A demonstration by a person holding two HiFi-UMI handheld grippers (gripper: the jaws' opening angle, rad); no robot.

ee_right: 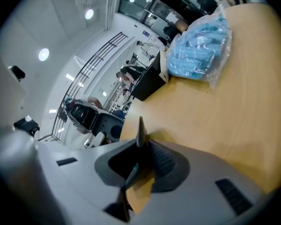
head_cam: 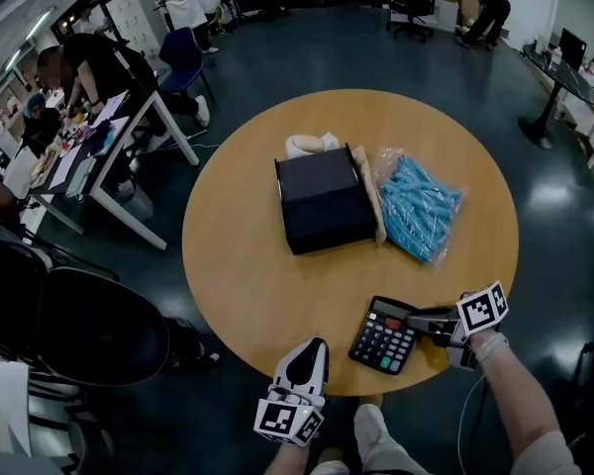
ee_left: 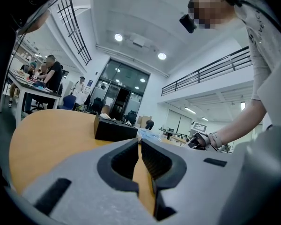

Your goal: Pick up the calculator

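- Calculator [head_cam: 384, 335]: in the head view its right edge is covered by the jaws of the right gripper [head_cam: 413, 321].
- In the right gripper view the calculator [ee_right: 139, 134] is seen edge-on only, as a thin dark sliver. Its keys and display are not shown there.
- Cream object [head_cam: 310, 145]: partly hidden behind the black box [head_cam: 324, 198]; its kind was not determined.
- Blue pieces in the clear bag [head_cam: 418, 206]: not told apart.
- Right forearm [head_cam: 515, 404]: cut off by the lower edge.
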